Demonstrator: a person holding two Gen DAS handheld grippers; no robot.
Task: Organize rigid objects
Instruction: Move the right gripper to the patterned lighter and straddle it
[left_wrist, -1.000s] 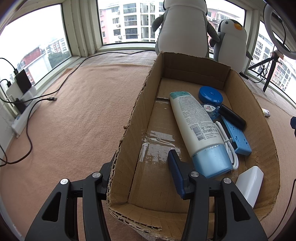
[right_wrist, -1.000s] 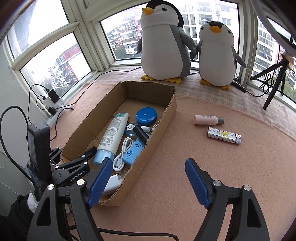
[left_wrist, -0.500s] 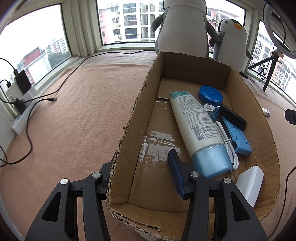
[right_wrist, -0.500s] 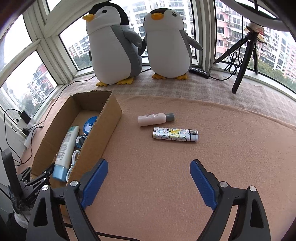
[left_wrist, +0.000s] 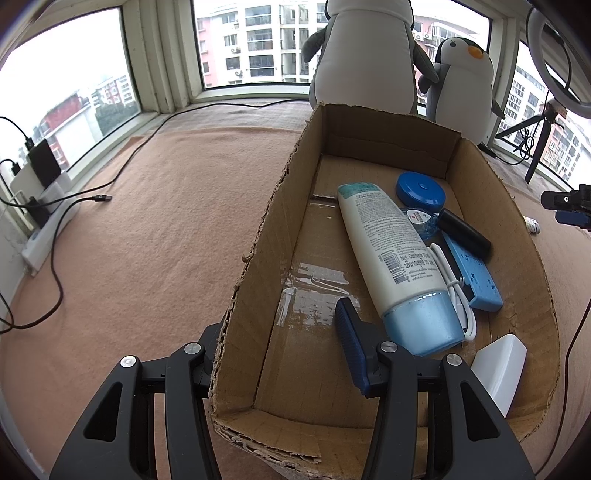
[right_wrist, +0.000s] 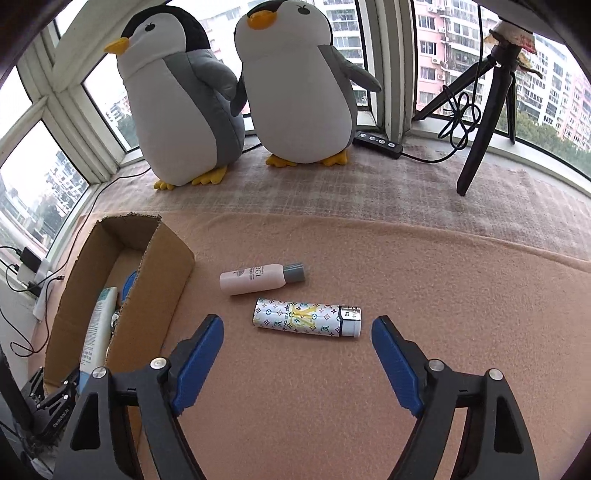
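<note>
Right tool (right_wrist: 297, 354) open before glossy patterned cylinder (right_wrist: 306, 318)

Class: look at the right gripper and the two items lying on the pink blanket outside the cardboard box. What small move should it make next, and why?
Probably lower the open right gripper straight forward onto the white monogram-patterned tube. It lies just ahead between the spread fingers, nearer than the pink bottle with the grey cap; both remain outside the brown cardboard box.
</note>
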